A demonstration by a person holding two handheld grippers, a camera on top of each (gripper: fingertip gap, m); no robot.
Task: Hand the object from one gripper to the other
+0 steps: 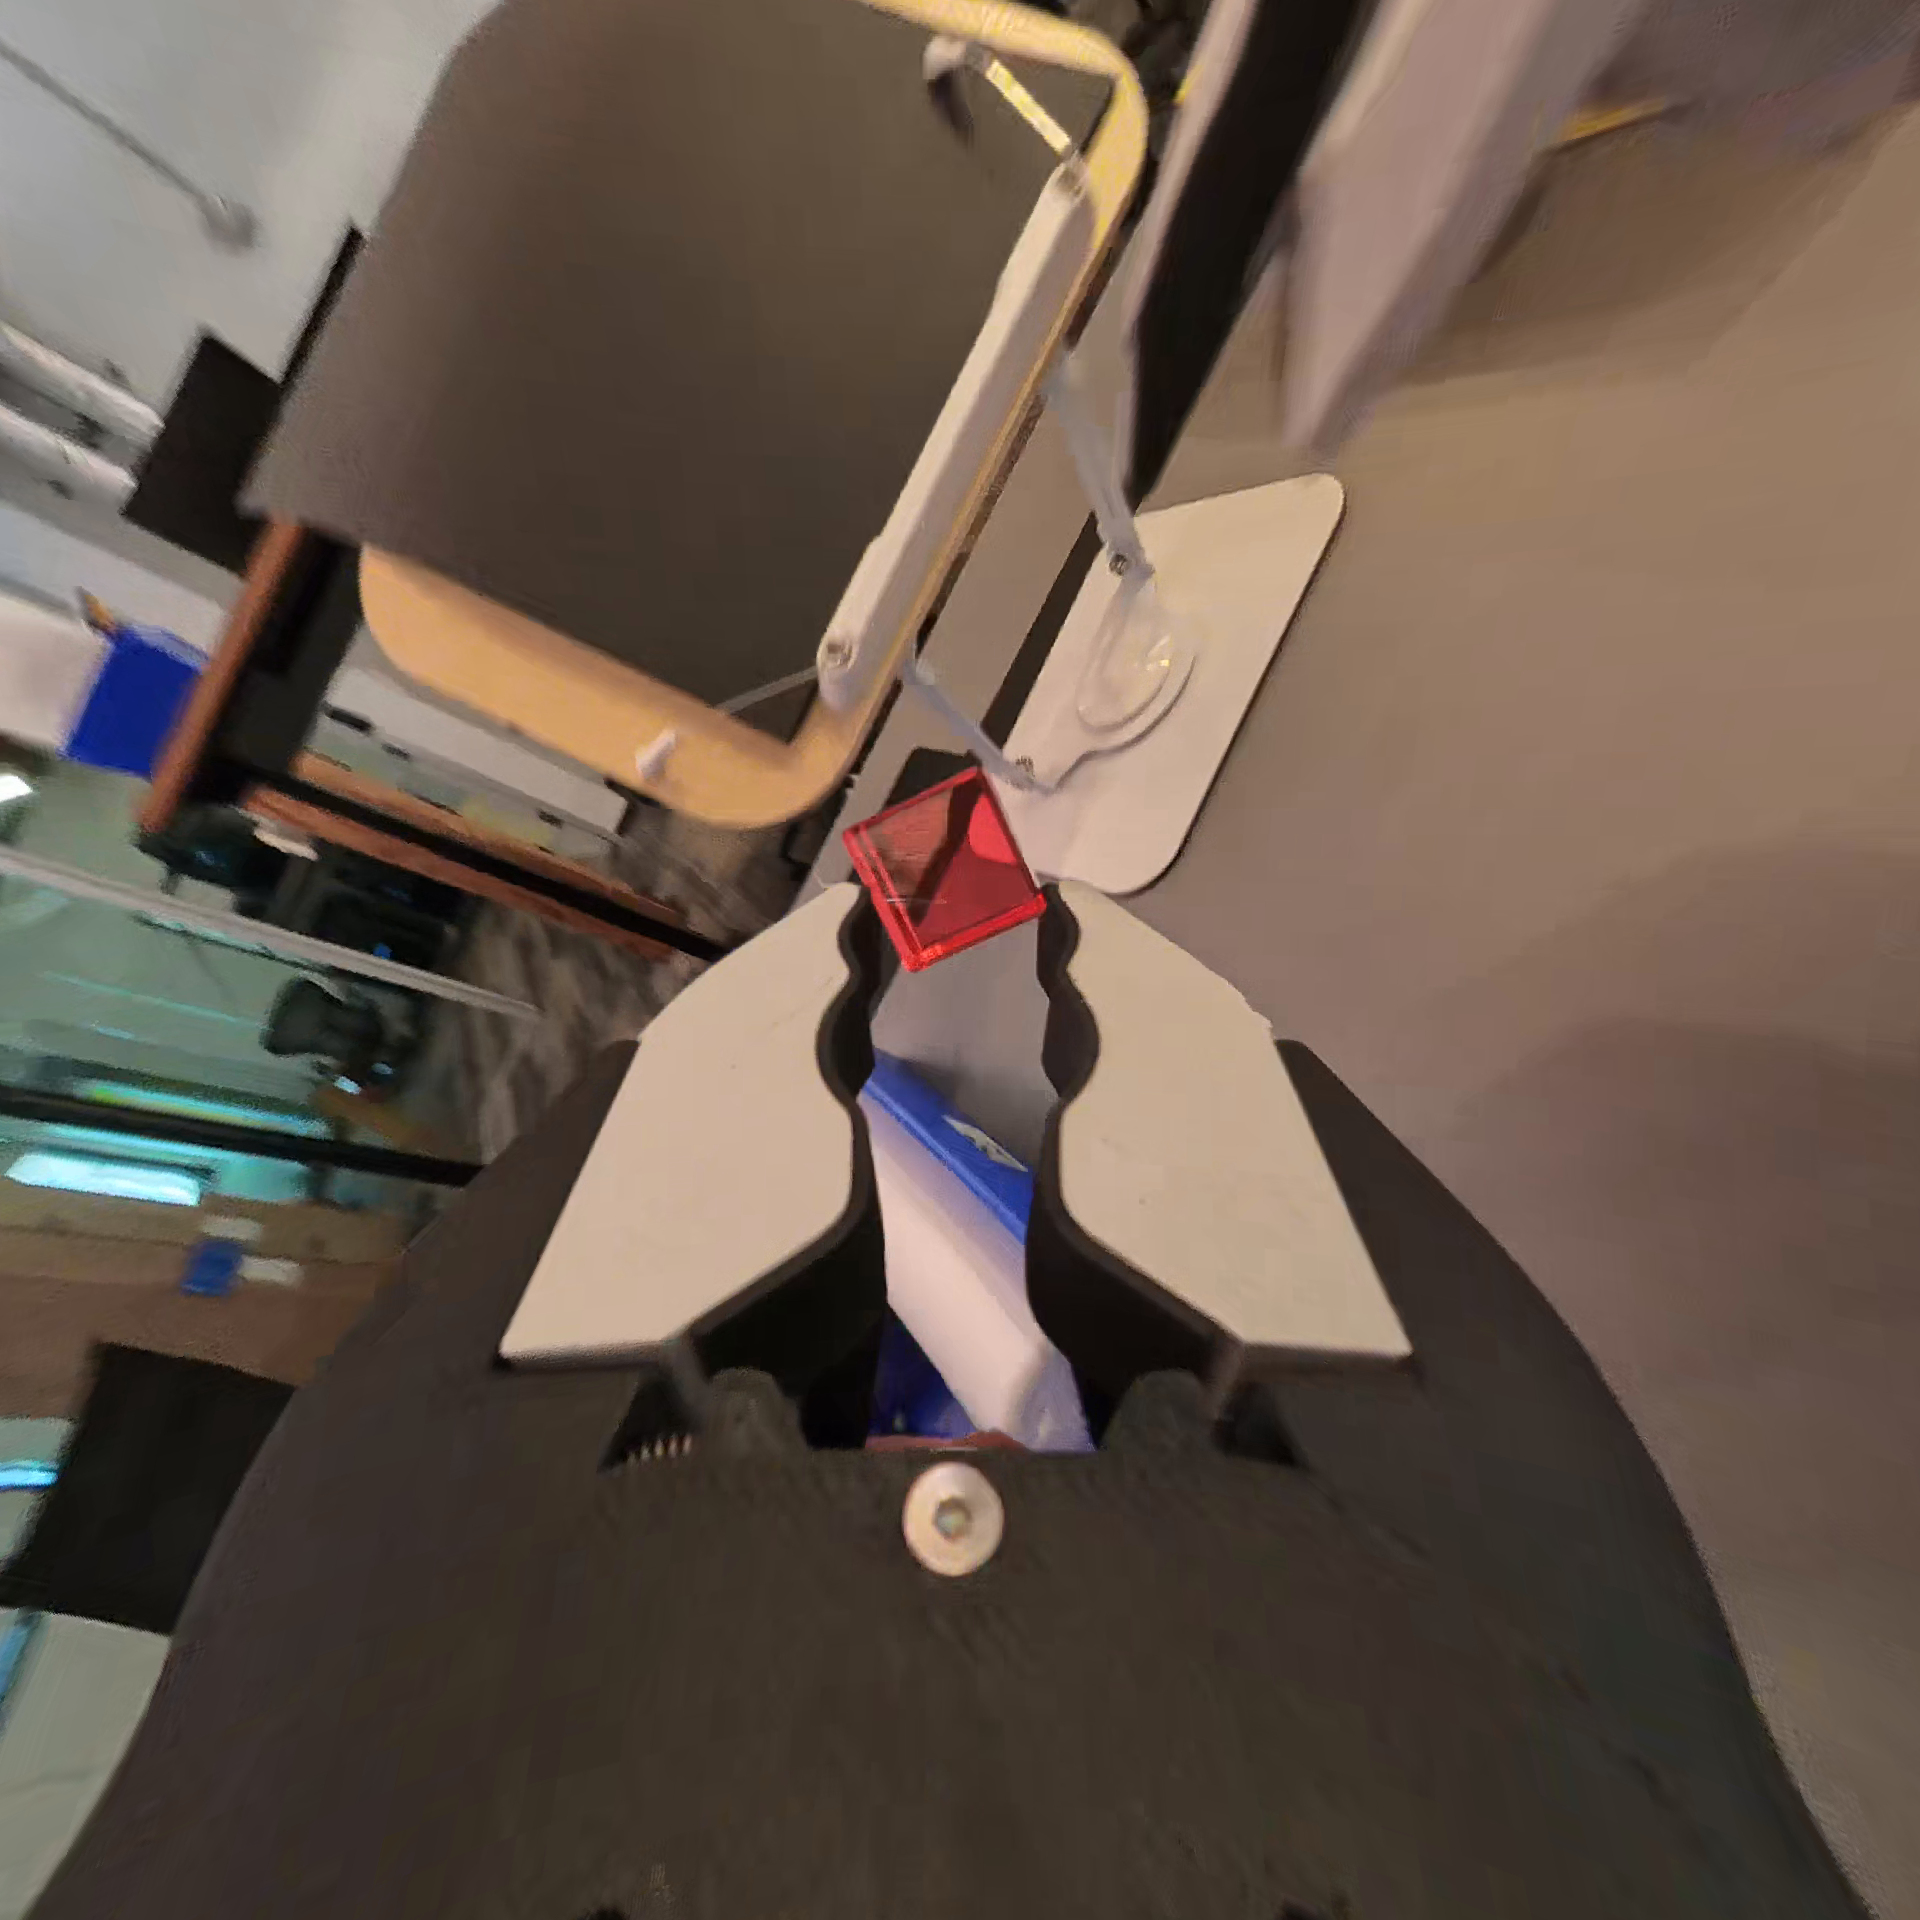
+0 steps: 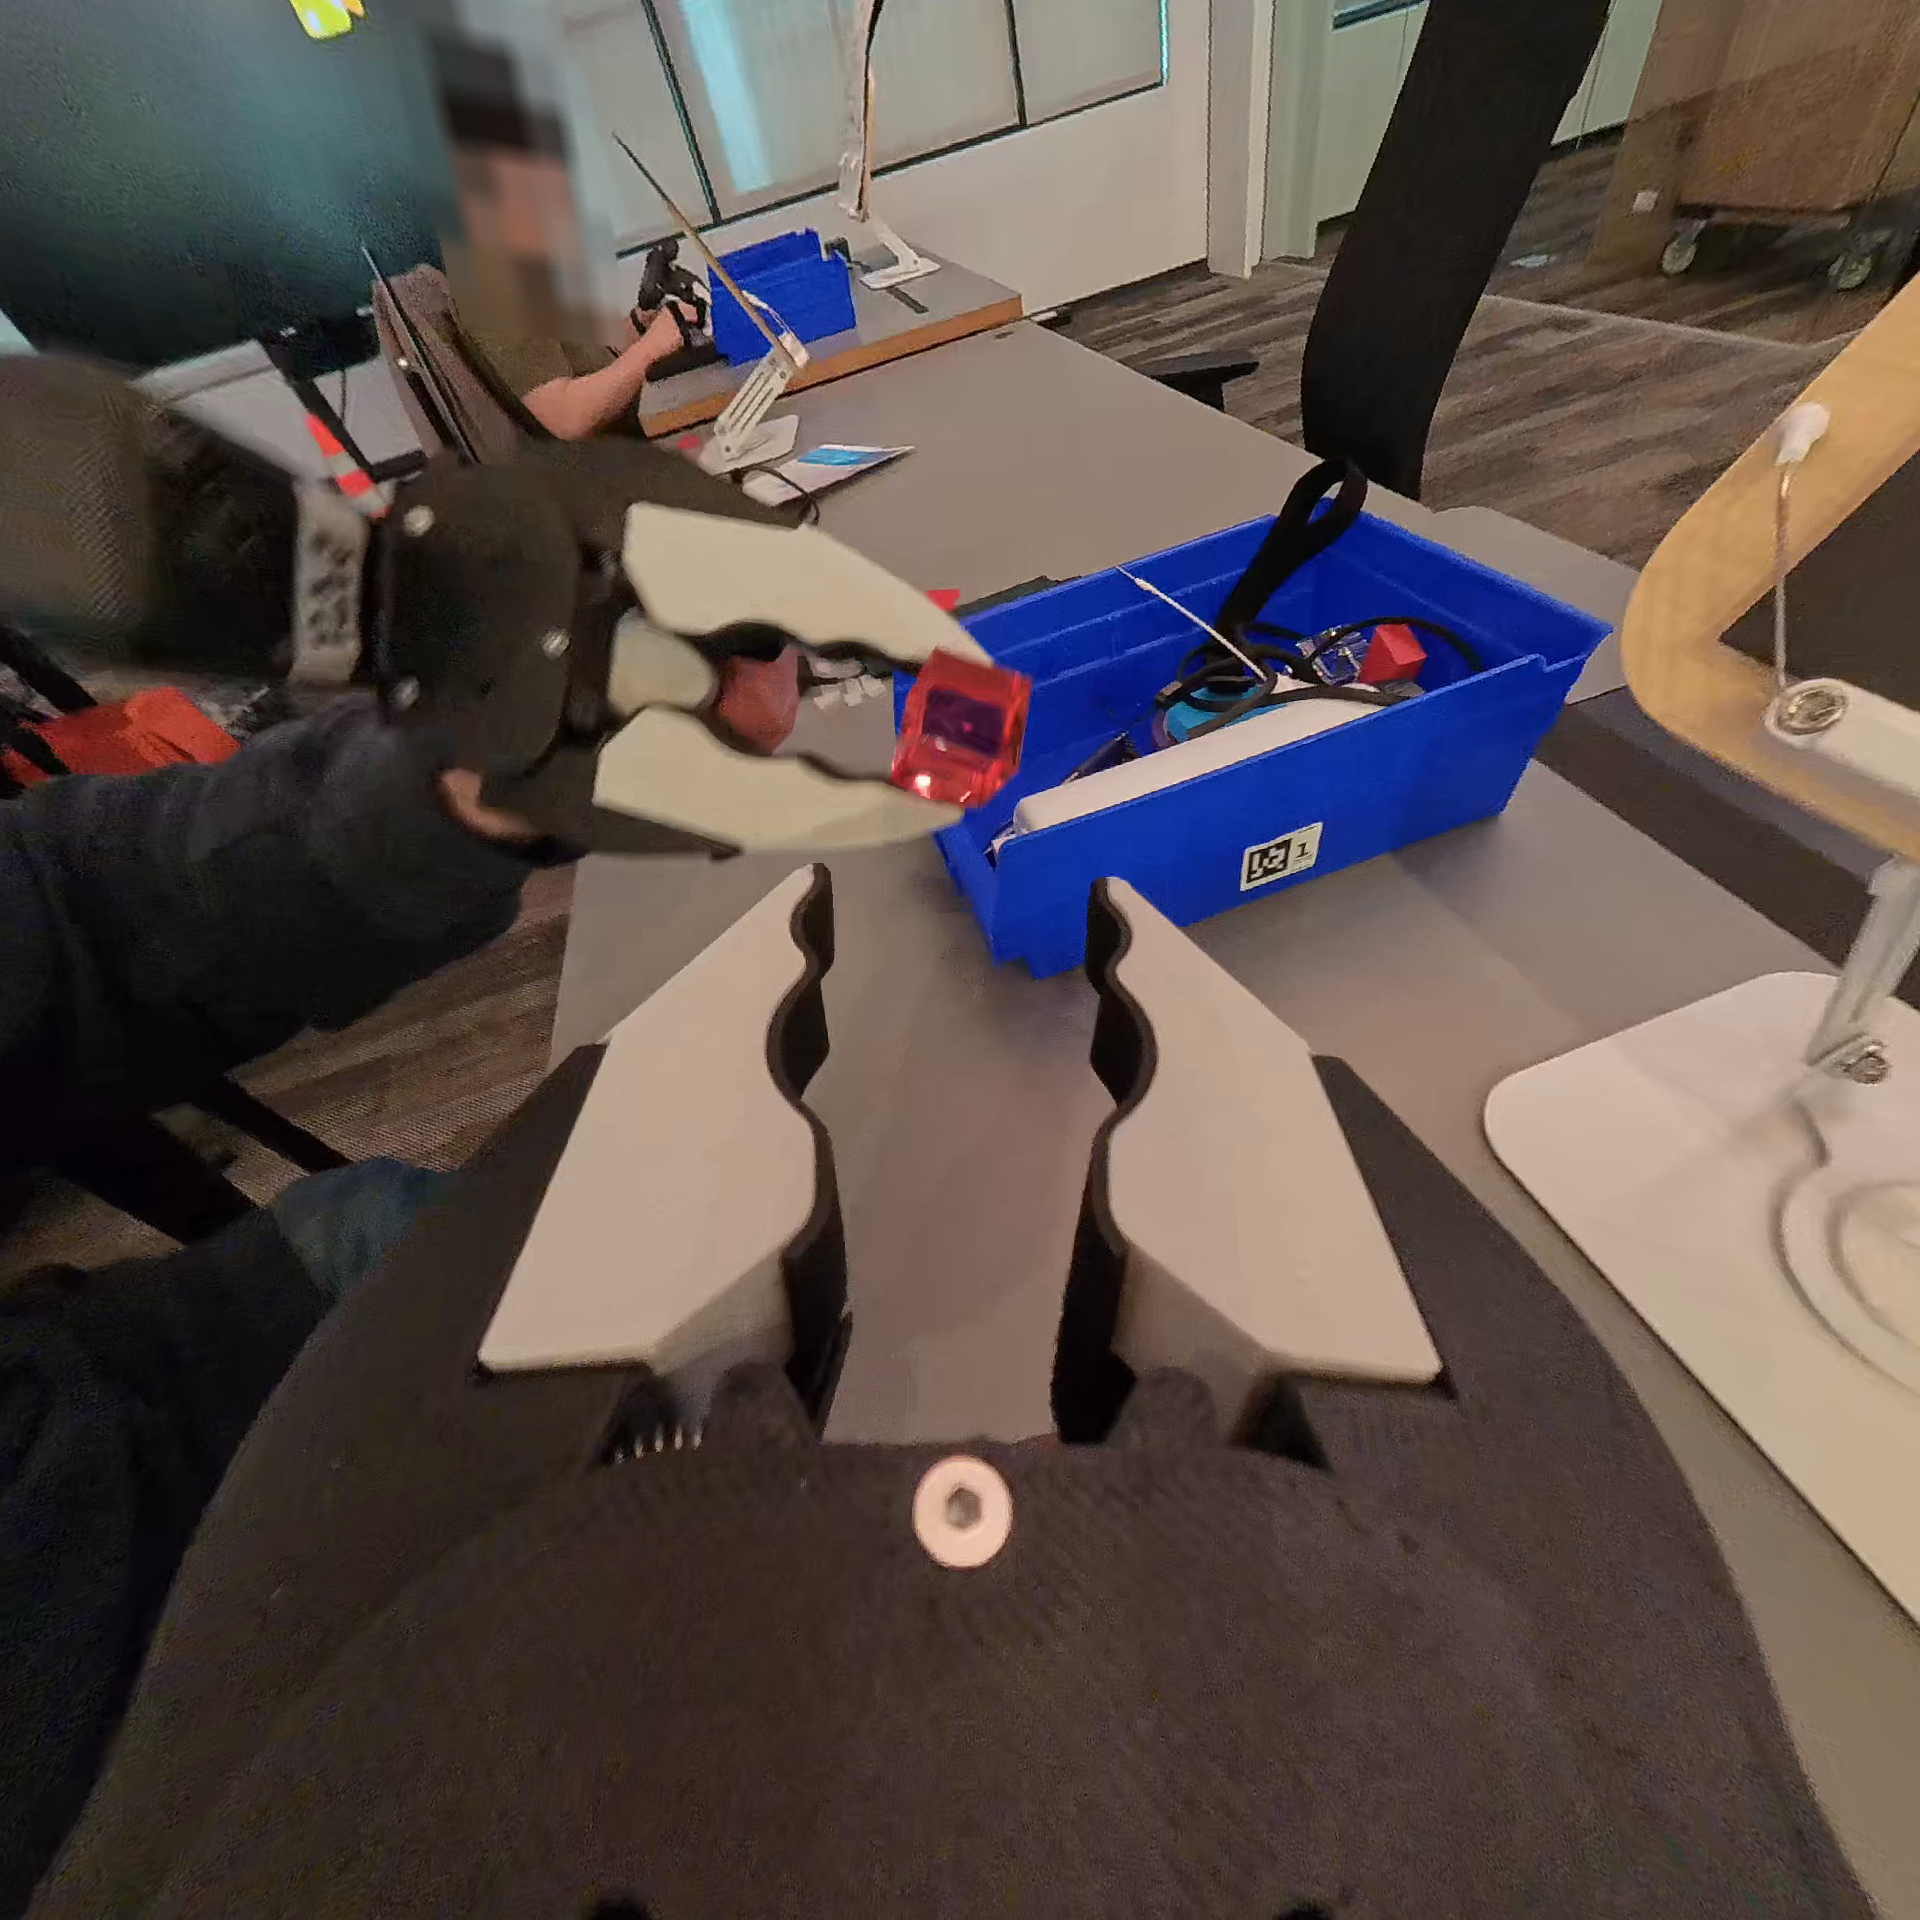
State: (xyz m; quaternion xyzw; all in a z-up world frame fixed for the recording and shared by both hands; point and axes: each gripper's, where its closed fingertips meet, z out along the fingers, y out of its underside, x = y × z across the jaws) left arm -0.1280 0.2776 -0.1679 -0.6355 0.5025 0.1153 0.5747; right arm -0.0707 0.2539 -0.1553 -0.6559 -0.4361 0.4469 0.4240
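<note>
Pinching a translucent red cube (image 2: 961, 727) at its very fingertips, the left gripper (image 2: 951, 743) is reaching in from the left of the right wrist frame, and its jaws are closing on the cube from above and below. The cube is sitting just left of centre in that frame, in the air in front of the near corner of a blue bin (image 2: 1257, 821). In the left wrist view the same cube (image 1: 943, 868) is showing in the middle of the frame, turned so one corner is pointing down into the gap between the pale fingers (image 1: 727, 1101). Being a cube, it is showing no long axis.

The right gripper (image 2: 961, 925) is waiting below it with jaws spread wide and nothing between them, just grey table (image 2: 935, 1143).

On writing: the bin is wearing a small white sticker (image 2: 1283, 855) with a black square code on its front wall, centre right of the frame. A white patch (image 2: 330, 582) with black markings is showing on the left gripper's body, too blurred to make out. A white stand base (image 2: 1662, 1195) is sitting at the right edge.
</note>
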